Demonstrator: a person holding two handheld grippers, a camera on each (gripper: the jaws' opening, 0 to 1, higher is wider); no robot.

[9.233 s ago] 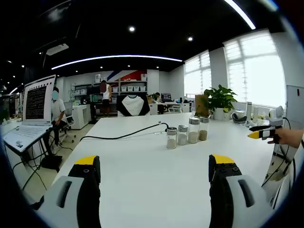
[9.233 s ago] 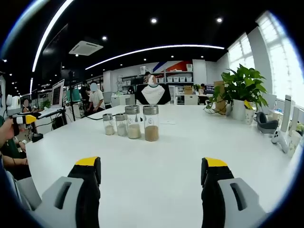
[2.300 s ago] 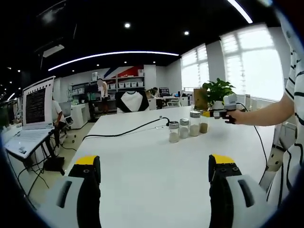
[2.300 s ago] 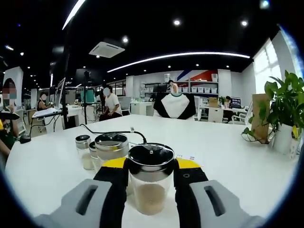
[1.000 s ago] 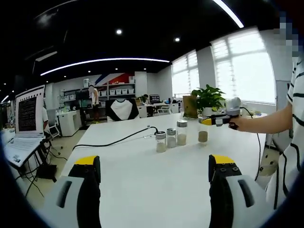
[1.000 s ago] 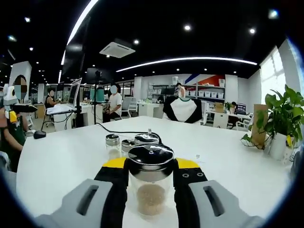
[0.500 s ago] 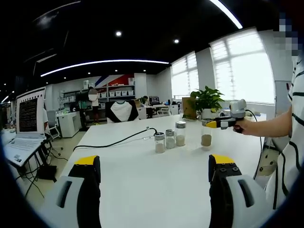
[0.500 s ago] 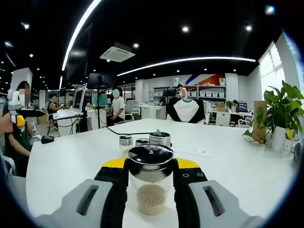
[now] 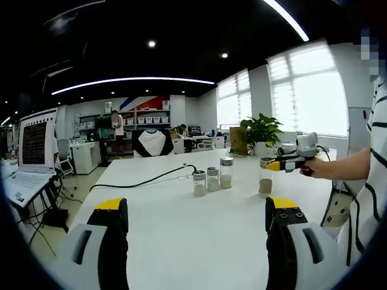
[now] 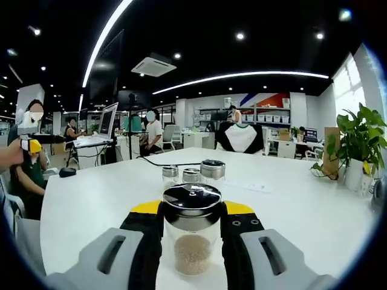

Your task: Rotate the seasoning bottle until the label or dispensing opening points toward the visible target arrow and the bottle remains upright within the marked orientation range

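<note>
White table [image 9: 181, 223] spans both views. Left gripper view, from left to right: a laptop [image 9: 30, 151] stands on a side stand with its screen lit; a black cable [image 9: 142, 179] runs across the table toward three jars [image 9: 211, 178] standing upright in a close row, each with a metal cap and a pale fill. To the right of the row, set apart from it, the bottle [image 9: 265, 176] stands upright on the table with brown seasoning in its lower part. The right gripper [image 9: 273, 165] reaches in from the right edge, its yellow-tipped jaws at the bottle's cap; a hand [image 9: 314, 169] holds it. A plant [image 9: 259, 130] stands behind, near the windows. The left gripper [image 9: 196, 226] hovers low over bare table, jaws spread wide with nothing between them.

Right gripper view, from left to right: the left gripper [image 10: 33, 145] shows small at the far left edge, held above the table edge. The three jars [image 10: 193, 174] stand beyond the bottle, near the centre. The bottle [image 10: 192, 226] sits upright between the right gripper's [image 10: 192, 220] jaws, which are clamped on the glass body just under the dark metal cap. No arrow or marking is discernible on the table. The plant [image 10: 357, 142] stands at the right edge
</note>
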